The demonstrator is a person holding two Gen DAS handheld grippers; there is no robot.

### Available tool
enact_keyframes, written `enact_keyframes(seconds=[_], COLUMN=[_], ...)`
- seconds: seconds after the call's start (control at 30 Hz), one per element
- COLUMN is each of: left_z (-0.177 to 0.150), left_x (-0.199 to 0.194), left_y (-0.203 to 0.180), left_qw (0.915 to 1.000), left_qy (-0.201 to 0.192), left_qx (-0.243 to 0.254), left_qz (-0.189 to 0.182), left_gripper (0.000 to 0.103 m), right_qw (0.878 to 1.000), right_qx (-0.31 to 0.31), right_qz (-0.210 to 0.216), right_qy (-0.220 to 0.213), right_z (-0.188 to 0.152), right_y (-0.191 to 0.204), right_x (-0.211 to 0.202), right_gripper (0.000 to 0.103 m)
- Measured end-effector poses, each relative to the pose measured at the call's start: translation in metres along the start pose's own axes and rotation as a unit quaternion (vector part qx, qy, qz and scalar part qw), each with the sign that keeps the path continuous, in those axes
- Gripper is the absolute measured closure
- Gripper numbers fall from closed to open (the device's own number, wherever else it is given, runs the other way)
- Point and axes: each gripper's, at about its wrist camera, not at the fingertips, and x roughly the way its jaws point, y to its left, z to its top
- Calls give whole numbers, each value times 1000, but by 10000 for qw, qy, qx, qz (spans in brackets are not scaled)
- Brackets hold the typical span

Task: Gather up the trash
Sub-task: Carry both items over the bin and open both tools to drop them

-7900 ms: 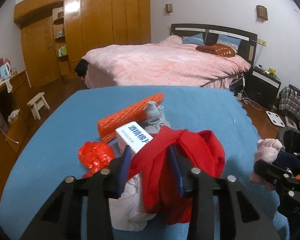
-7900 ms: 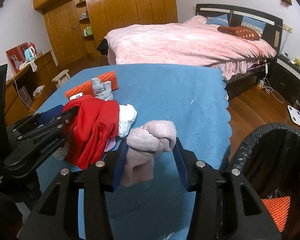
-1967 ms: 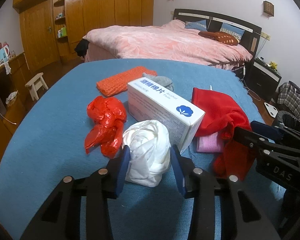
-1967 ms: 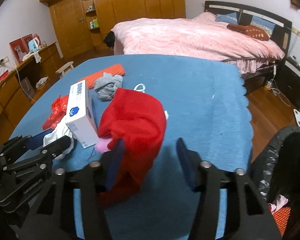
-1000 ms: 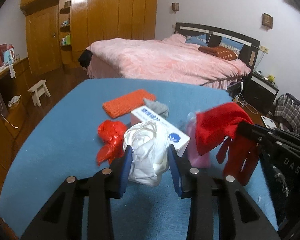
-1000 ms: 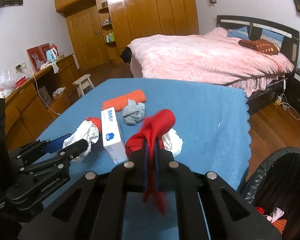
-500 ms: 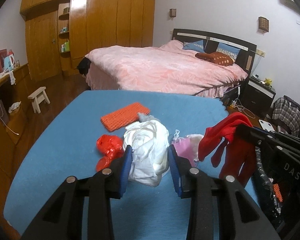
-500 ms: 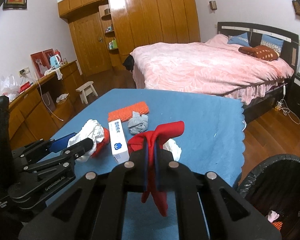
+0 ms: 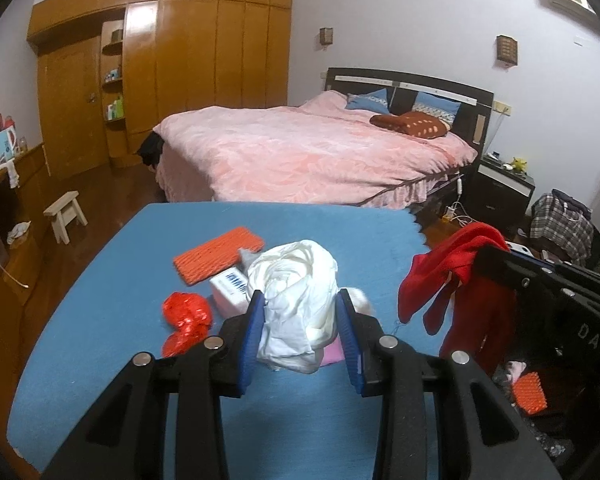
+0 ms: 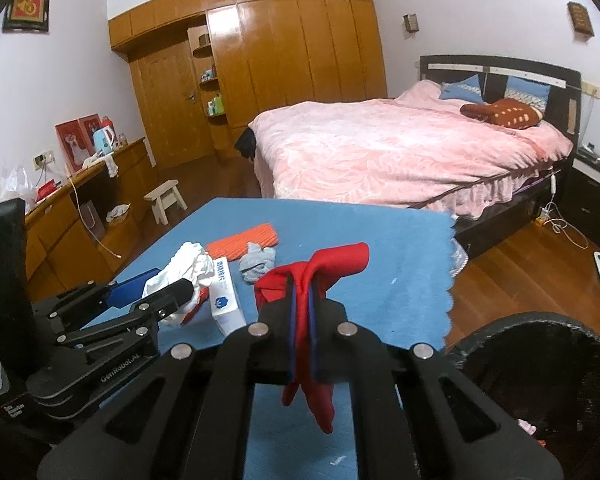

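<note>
My left gripper (image 9: 300, 320) is shut on a crumpled white bundle (image 9: 296, 292) and holds it above the blue table (image 9: 108, 312). My right gripper (image 10: 302, 312) is shut on a red cloth (image 10: 324, 268) that hangs down between its pads; the same red cloth (image 9: 452, 272) dangles at the right of the left wrist view. On the table lie a red plastic bag (image 9: 186, 316), a white box (image 10: 225, 292), an orange mesh pad (image 9: 216, 254), a grey rag (image 10: 256, 262) and a pink piece (image 9: 334, 354).
A black bin (image 10: 548, 392) stands by the table's right edge, with an orange mesh piece (image 9: 530, 394) and pink scraps inside. Beyond the table are a pink bed (image 9: 312, 152), a wooden wardrobe (image 9: 188, 64), a small stool (image 9: 66, 216) and a sideboard (image 10: 72, 224) on the left.
Both grippers have risen with their loads, so the table and its items look smaller and lower. The white bundle and the red cloth stay gripped.
</note>
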Motion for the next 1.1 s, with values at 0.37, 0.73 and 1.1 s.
enact_keyframes(seconds=[0.37, 0.73, 1.1], left_z=[5, 9, 2], left_x=[-5, -6, -7], left_y=[-48, -109, -171], left_qw=[9989, 9939, 9846], left_qy=[-90, -114, -63], left_qx=[233, 528, 792], left_qz=[-396, -966, -1560], left_gripper=[67, 67, 67], right_qw=[9991, 9945, 9857], right_qx=[123, 337, 637], right_qz=[-373, -957, -1543], right_qy=[-152, -250, -253], right_z=[-5, -22, -46], right_y=[-35, -81, -130], right_x=[-40, -84, -120], right_gripper=[99, 99, 99])
